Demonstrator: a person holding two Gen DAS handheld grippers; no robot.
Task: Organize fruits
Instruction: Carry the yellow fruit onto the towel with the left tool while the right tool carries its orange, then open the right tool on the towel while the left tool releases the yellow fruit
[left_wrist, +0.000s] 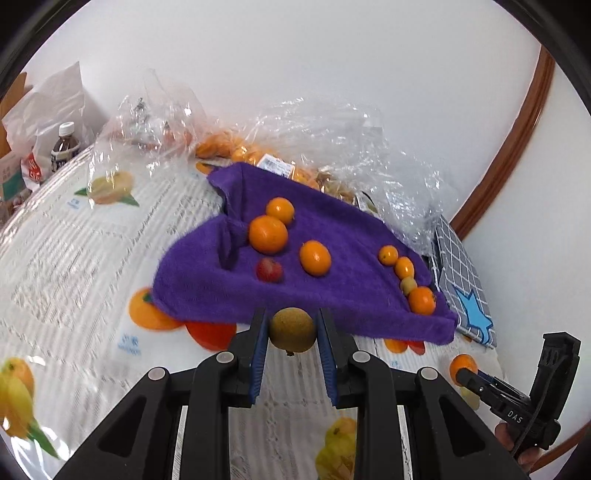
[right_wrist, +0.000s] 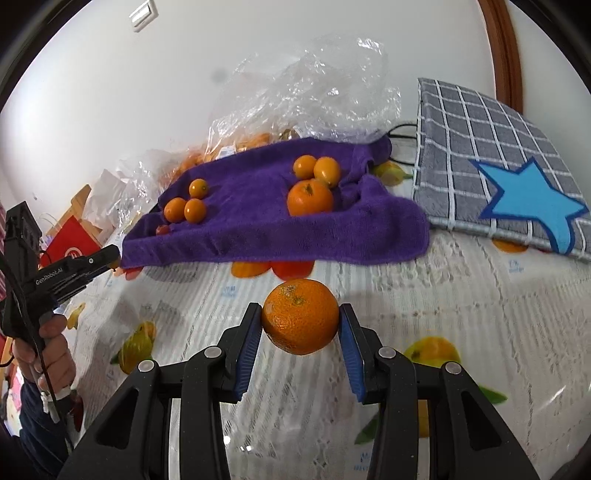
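Note:
My left gripper (left_wrist: 291, 318) is shut on a small round brownish-green fruit (left_wrist: 291, 330), held just in front of the near edge of a purple towel (left_wrist: 343, 295). On the towel lie three mandarins (left_wrist: 268, 234), a strawberry (left_wrist: 270, 270) and a row of small orange fruits (left_wrist: 403, 267) near its right end. My right gripper (right_wrist: 300, 311) is shut on a mandarin (right_wrist: 300, 321) above the tablecloth, short of the towel (right_wrist: 258, 236). The left gripper (right_wrist: 112, 255) shows at that view's left edge, beside the towel's corner.
Crumpled clear plastic bags (left_wrist: 332, 140) with more orange fruit lie behind the towel. A grey checked cloth with a blue star (right_wrist: 517, 192) sits to the right. A bottle (left_wrist: 65, 146) and paper bags stand far left. A fruit-printed lace tablecloth (right_wrist: 461, 295) covers the table.

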